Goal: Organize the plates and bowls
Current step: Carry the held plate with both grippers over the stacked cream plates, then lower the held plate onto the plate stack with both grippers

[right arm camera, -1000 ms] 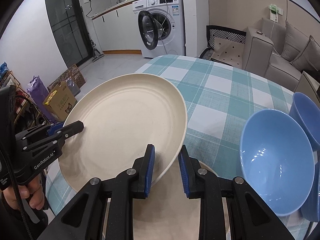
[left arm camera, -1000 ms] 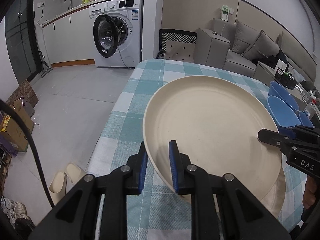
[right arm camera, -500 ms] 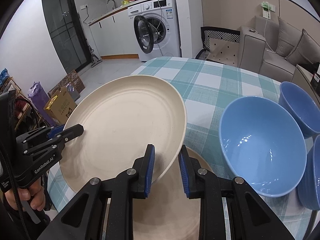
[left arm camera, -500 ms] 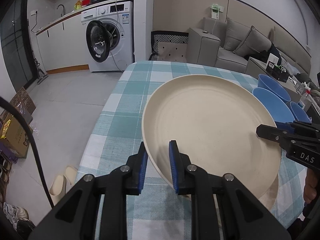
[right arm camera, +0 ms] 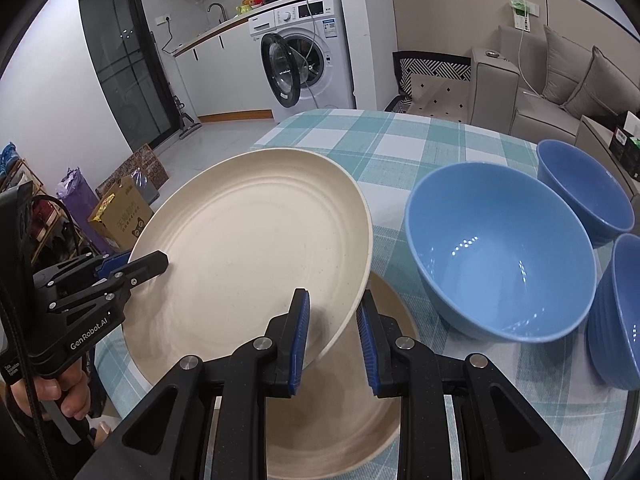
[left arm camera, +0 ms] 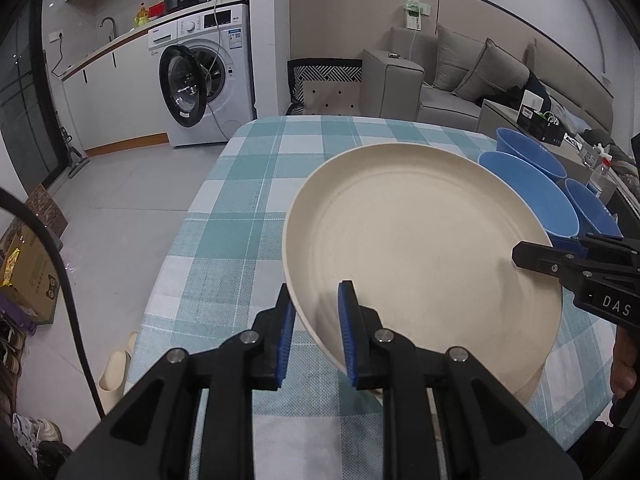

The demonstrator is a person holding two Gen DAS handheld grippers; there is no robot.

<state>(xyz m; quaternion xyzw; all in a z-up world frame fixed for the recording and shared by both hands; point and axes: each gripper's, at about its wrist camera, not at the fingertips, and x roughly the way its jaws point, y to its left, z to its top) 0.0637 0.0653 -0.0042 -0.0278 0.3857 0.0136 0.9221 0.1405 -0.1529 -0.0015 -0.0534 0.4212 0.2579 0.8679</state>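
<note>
- I hold the cream plate [right arm camera: 248, 240] off the bench [left arm camera: 256, 184] with both tongs: my left tongs [left arm camera: 314, 332] are clamped narrow on its rim at one side, my right tongs [right arm camera: 332, 334] clamped narrow on the rim at the opposite side.
- The plate hangs tilted above a second cream plate [right arm camera: 360, 412] that lies flat on the bench, directly under the held plate's near edge.
- Risk: each grip bites only a thin strip of smooth rim. If either pair of tongs eases off, I judge the plate pivots on the other grip and drops onto the lower plate.
- Risk: my two hands must travel together. If one leads, the rim twists between the pads and could slide out.
- Risk: the large blue bowl [right arm camera: 500, 256] stands just beside the plate on its right, with two smaller blue bowls [right arm camera: 580, 188] [right arm camera: 620, 312] beyond it. A sideways drift that way would knock the plate's edge into the large bowl.
- Risk: the plate's left half overhangs the bench edge above the floor [left arm camera: 120, 208]; a slip there means a fall, not a landing.
- Risk: lowering it tilted, one edge strikes the lower plate first and may shove it.
</note>
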